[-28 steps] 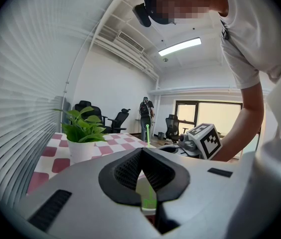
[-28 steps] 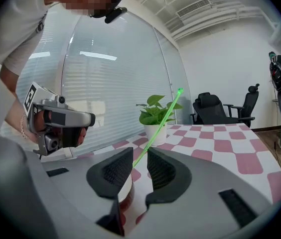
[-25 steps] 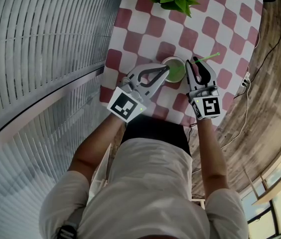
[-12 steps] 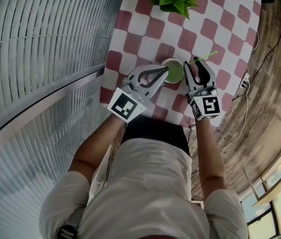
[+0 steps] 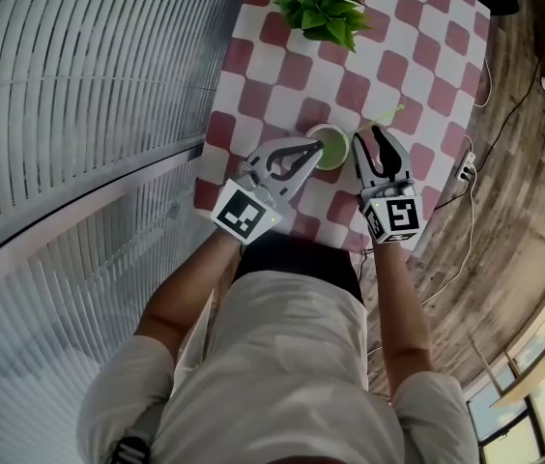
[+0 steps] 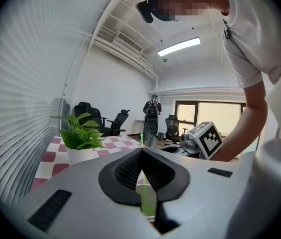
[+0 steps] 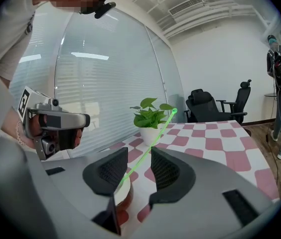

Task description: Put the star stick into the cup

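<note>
A pale cup point(image 5: 333, 149) with a green inside stands on the red-and-white checked table point(image 5: 417, 56). The thin green star stick point(image 5: 385, 114) leans out of it to the right, its lower end inside the cup point(image 7: 116, 189). My right gripper point(image 5: 369, 135) is just right of the cup. Its jaws have just been opening and now stand open, with the stick point(image 7: 150, 143) running free between the pads. The stick's tip point(image 7: 173, 112) points up past them. My left gripper point(image 5: 316, 144) reaches in from the left, shut on the cup's near rim point(image 6: 149, 203).
A potted green plant point(image 5: 316, 3) stands at the table's far end, beyond the cup. Window blinds point(image 5: 79, 85) run along the left of the table. A cable and power strip point(image 5: 466, 167) lie on the wooden floor to the right.
The right gripper's jaws have spread apart and let go of the stick, which stays leaning in the cup. The left gripper has kept its hold at the cup's rim.
</note>
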### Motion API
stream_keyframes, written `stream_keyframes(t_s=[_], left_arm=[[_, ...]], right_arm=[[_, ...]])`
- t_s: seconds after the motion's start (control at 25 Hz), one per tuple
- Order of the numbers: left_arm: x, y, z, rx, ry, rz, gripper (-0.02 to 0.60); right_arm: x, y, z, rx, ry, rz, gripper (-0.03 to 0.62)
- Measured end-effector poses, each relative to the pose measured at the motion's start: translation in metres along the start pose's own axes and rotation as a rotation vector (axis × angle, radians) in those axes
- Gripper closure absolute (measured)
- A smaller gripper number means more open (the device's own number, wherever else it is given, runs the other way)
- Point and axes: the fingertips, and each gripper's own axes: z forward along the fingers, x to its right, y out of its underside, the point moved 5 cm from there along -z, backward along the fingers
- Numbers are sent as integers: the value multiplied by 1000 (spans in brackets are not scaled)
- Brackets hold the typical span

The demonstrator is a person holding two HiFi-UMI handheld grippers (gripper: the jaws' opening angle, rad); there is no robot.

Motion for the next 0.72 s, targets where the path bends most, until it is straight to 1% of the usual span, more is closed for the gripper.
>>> stream_keyframes(t_s=[0.24, 0.44, 0.48, 0.56, 0.6, 0.72], left_arm=[[5, -18, 2, 22, -1, -9, 549], [6, -33, 4, 35, -1, 4, 549], [7, -37, 4, 45, -3, -2, 549], [10, -46, 3, 76, -8, -46, 549], [12, -51, 2, 84, -8, -56, 549], [16, -62, -2, 73, -1, -13, 549]], right_arm=[[-2, -20, -16, 22, 21, -3, 448], [-5, -41, -28, 45, 27, -17, 451], [-6, -46, -31, 51, 28, -21, 454], [-8, -56, -38, 61, 29, -27, 462], [-10, -61, -42, 65, 27, -28, 469], [-16, -77, -50, 82, 14, -36, 479]])
